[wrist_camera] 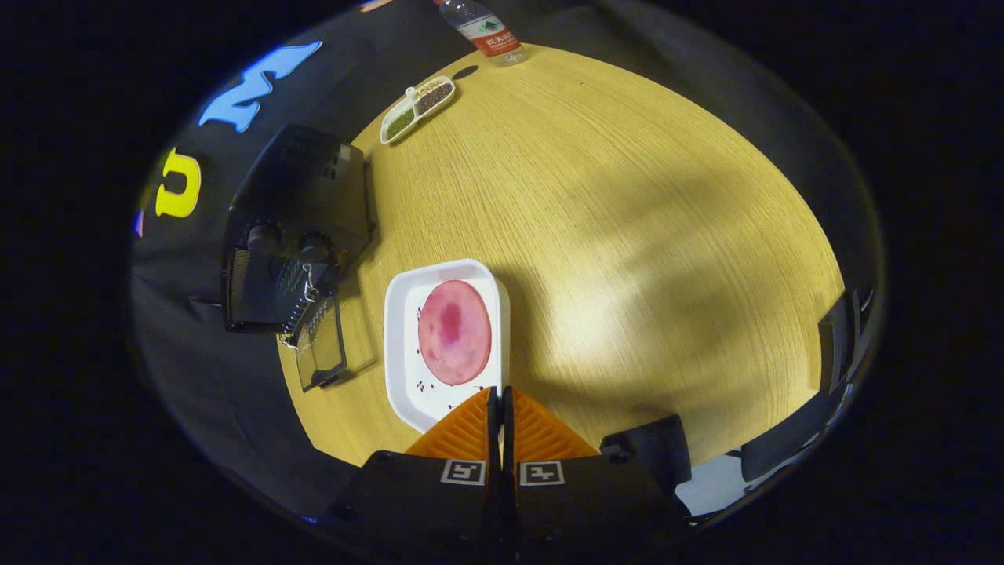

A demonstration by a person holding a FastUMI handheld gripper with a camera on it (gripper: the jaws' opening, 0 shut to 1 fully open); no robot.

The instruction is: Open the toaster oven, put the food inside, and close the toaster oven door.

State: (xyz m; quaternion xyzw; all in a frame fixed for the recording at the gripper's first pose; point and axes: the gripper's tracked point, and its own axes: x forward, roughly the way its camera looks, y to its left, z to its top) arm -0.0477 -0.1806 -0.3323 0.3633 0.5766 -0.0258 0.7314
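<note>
Two fingers of the gripper (500, 390) are pressed together with nothing between them, their tips over the near rim of a white tray (402, 314). On that tray, just ahead of the fingers at about eleven o'clock, lies a round pink slice of food (454, 332) with a few dark crumbs around it. The black toaster oven (294, 224) stands at ten o'clock beside the tray, its glass door (321, 345) hanging open. Far beyond, on the wooden table (627, 235), sit a divided dish (417, 107) and a water bottle (485, 30).
</note>
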